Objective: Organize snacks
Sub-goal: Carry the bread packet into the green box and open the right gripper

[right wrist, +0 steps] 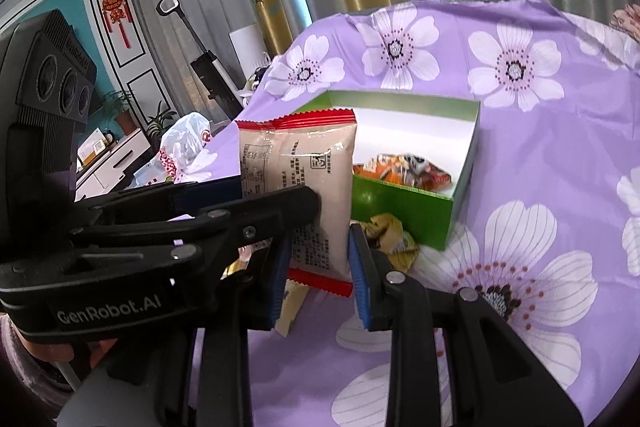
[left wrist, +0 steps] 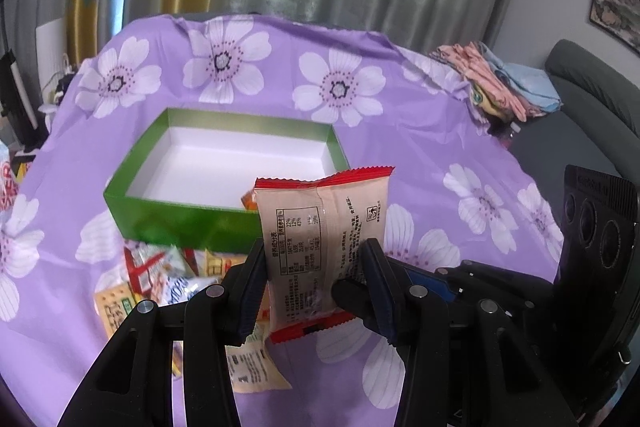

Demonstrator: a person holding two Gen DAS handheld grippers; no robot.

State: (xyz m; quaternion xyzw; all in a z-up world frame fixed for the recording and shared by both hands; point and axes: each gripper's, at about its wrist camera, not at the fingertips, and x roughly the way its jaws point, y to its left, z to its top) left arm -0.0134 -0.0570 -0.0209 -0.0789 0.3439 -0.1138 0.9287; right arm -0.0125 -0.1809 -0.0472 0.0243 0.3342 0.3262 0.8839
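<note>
A tan snack packet with red ends (left wrist: 320, 227) (right wrist: 304, 163) hangs upright above the table, printed back toward both cameras. My left gripper (left wrist: 314, 255) is shut on its lower half. My right gripper (right wrist: 320, 239) is shut on the same packet from the other side. One right finger (left wrist: 352, 295) crosses the packet in the left wrist view. Behind the packet stands an open green box with a white inside (left wrist: 180, 215) (right wrist: 400, 215), holding orange snack packets (right wrist: 400, 171) at one end. Loose snack packets (left wrist: 160, 275) (right wrist: 392, 235) lie in front of the box.
A purple flowered cloth (left wrist: 460, 147) covers the table. Folded clothes (left wrist: 500, 83) lie at its far right corner beside a grey sofa (left wrist: 580, 107). A white plastic bag (right wrist: 184, 147) sits off the table's left edge. Curtains hang behind.
</note>
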